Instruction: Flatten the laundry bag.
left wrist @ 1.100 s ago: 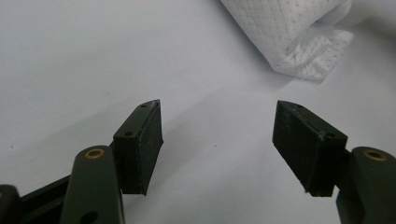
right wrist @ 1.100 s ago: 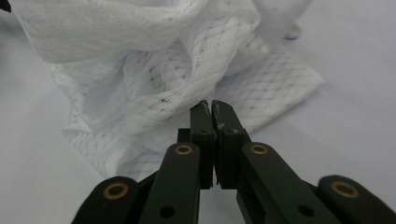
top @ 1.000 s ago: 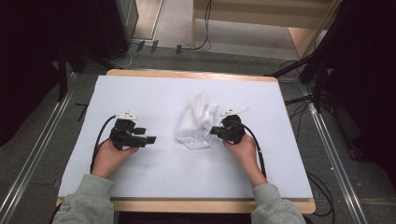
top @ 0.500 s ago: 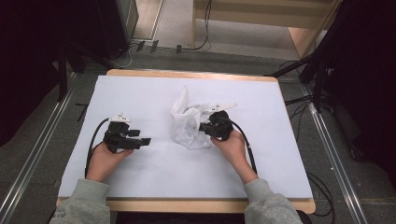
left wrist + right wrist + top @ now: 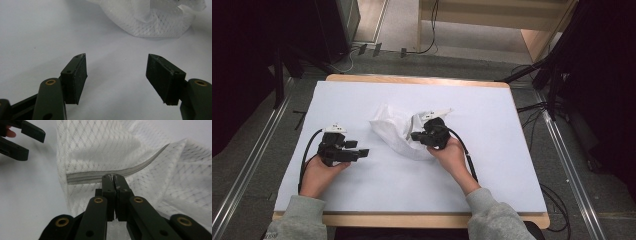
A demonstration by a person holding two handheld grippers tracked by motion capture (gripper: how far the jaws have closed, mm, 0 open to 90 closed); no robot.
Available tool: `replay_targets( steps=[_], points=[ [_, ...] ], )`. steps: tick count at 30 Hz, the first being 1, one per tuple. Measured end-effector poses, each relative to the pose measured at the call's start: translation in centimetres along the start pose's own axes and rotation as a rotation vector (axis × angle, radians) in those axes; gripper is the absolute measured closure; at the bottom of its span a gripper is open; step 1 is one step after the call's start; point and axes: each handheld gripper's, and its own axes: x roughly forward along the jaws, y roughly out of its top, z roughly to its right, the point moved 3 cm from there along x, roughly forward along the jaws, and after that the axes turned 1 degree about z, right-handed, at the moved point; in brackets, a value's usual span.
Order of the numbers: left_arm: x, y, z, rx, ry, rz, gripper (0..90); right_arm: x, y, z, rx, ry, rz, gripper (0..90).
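A white mesh bag (image 5: 392, 131) with a grey zipper (image 5: 85, 178) lies crumpled on the white-covered table (image 5: 497, 170), a little left of centre. My right gripper (image 5: 415, 135) points left into the bag. In the right gripper view its jaws (image 5: 114, 177) are pressed together on the mesh right at the zipper line. My left gripper (image 5: 360, 149) rests on the table to the left of the bag, with a gap between them. Its jaws (image 5: 116, 75) stand wide apart with only bare tabletop between them, and the bag (image 5: 155, 22) lies beyond their tips.
The white sheet covers a wooden table whose front edge (image 5: 412, 219) runs along the bottom. Cables trail from both grippers. Metal rails (image 5: 247, 170) flank the table, and dark equipment and floor cables lie behind it.
My right gripper has moved left across the table, dragging the mesh bag with it. The bag now lies closer to the left gripper, which has barely shifted.
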Motion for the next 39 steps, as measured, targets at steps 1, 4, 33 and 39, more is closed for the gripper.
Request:
replay_targets(
  steps=[1,4,33,39],
  points=[
    [0.0,0.0,0.0,-0.002,0.001,0.001,34.0,-0.5,0.2,0.2,0.002,-0.007,0.006,86.9],
    [0.0,0.0,0.0,-0.001,0.0,-0.001,34.0,-1.9,0.9,1.3,0.01,-0.035,0.035,81.8],
    [-0.9,-0.6,-0.2,-0.024,0.017,0.015,34.1,-2.8,0.9,9.8,0.173,-0.139,-0.002,84.7],
    [-1.2,-0.5,-0.3,-0.03,0.018,0.029,34.2,-4.6,2.2,6.8,0.097,-0.083,0.036,88.6]
  ],
)
